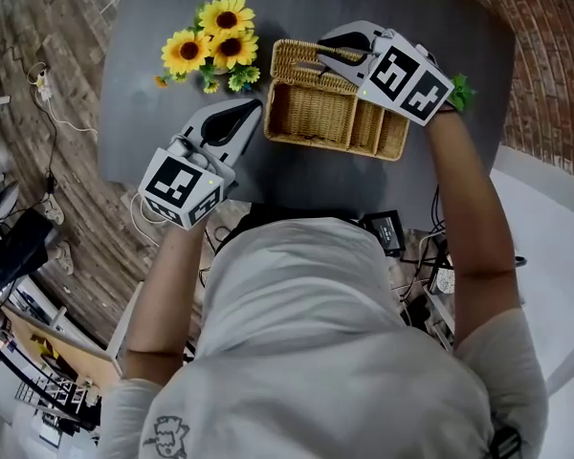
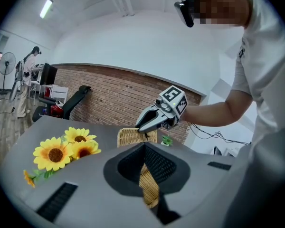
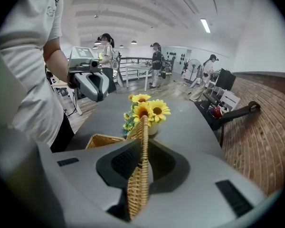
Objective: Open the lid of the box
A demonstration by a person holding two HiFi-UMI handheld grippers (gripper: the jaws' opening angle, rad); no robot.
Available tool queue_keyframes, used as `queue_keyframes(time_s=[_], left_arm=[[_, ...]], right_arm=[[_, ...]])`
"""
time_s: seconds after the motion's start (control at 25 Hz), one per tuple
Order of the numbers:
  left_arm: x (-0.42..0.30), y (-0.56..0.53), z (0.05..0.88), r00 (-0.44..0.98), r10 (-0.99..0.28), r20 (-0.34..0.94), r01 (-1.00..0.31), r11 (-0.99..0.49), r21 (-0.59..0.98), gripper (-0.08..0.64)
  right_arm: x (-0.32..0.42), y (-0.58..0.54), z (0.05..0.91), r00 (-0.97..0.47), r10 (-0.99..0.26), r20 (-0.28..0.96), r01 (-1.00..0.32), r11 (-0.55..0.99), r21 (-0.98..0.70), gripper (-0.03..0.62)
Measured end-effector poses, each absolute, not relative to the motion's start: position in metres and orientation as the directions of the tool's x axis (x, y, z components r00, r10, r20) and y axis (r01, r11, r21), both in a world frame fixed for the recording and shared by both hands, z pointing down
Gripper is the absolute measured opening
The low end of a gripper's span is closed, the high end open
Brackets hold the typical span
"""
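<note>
A wicker box (image 1: 330, 118) stands on the dark grey table (image 1: 172, 8). Its flat wicker lid (image 1: 301, 65) is raised at the box's far edge and tilts up. My right gripper (image 1: 325, 60) is shut on the lid's edge. In the right gripper view the lid (image 3: 140, 175) stands on edge between the jaws, with the box (image 3: 102, 140) open below it to the left. My left gripper (image 1: 253, 113) is at the box's left end. In the left gripper view a strip of the box's wall (image 2: 149, 189) sits pinched in the narrow gap between its jaws.
A bunch of sunflowers (image 1: 215, 41) lies on the table just left of the box. A small green plant (image 1: 459, 92) sits behind my right gripper. A power adapter and cables (image 1: 387, 228) lie below the table's near edge. Several people stand far off in the room.
</note>
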State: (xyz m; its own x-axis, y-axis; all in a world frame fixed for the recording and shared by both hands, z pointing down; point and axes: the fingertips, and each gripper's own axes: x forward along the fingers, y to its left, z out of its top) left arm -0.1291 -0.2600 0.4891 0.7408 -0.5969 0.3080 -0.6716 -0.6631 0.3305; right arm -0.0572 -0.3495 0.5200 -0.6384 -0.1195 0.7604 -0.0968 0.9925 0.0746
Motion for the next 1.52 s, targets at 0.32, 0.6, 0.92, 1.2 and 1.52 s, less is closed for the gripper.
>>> queue_keyframes(time_s=[0.32,0.6,0.92,1.2,1.52], left_arm=[[-0.124,-0.266,0.497,0.742,-0.591,0.315,-0.670,-0.655,0.350,0.011],[-0.123,-0.267,0.500,0.742,-0.588,0.322,-0.671,-0.651,0.356,0.011],[-0.125,-0.265,0.496,0.738,-0.594,0.319,-0.675,-0.650,0.349,0.011],[-0.132,-0.255,0.487,0.729,-0.608,0.314,-0.684,-0.645,0.340,0.011],[-0.140,-0.233,0.466,0.729,-0.619,0.292,-0.685,-0.660,0.309,0.011]], right_arm=[[-0.055,-0.375,0.534,-0.632,-0.133,0.764,-0.113,0.990,0.079,0.058],[-0.054,-0.389,0.545,-0.632,-0.131,0.763,-0.137,0.989,0.056,0.061],[-0.053,-0.389,0.546,-0.625,-0.139,0.768,-0.140,0.988,0.065,0.063],[-0.059,-0.387,0.537,-0.604,-0.204,0.770,-0.157,0.978,0.136,0.130],[-0.054,-0.364,0.507,-0.633,-0.302,0.712,-0.265,0.950,0.167,0.144]])
